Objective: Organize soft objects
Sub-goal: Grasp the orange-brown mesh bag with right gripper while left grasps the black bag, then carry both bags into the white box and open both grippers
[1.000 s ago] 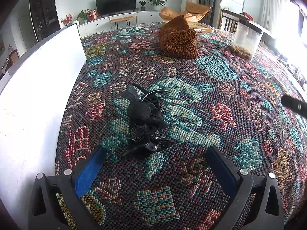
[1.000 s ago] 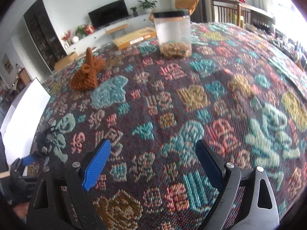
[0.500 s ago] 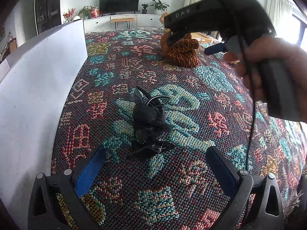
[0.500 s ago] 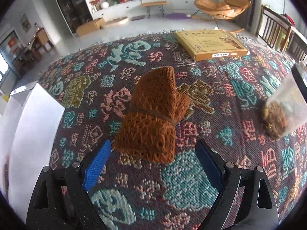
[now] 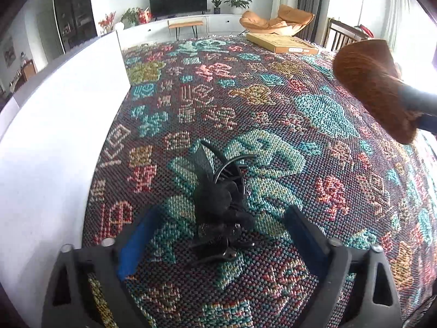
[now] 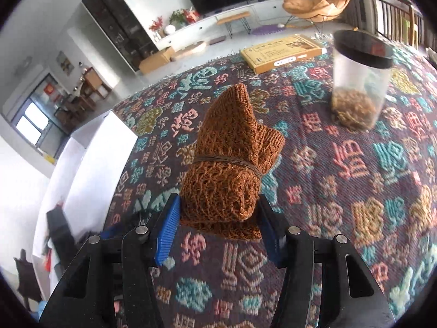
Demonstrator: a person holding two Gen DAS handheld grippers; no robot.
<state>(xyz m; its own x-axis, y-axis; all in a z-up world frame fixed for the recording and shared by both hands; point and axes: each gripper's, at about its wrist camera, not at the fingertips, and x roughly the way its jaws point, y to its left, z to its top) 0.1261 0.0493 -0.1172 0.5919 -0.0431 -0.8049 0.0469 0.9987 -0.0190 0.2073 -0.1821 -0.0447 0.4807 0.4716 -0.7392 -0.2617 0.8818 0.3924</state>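
My right gripper [image 6: 218, 227] is shut on a brown knitted bundle [image 6: 232, 164] tied with a cord, and holds it above the patterned tablecloth [image 6: 341, 191]. The bundle also shows blurred at the upper right of the left wrist view [image 5: 374, 87]. A black fabric item with thin straps [image 5: 221, 205] lies on the cloth in the left wrist view. My left gripper [image 5: 218, 235] is open, with one finger on each side of the black item's near end.
A white box [image 5: 54, 142] runs along the table's left edge and also shows in the right wrist view [image 6: 90, 164]. A clear jar with a black lid [image 6: 360, 82] and a flat yellow box [image 6: 281, 53] stand at the far side.
My right gripper has closed on the brown bundle and lifted it off the cloth. My left gripper has moved closer to the black item.
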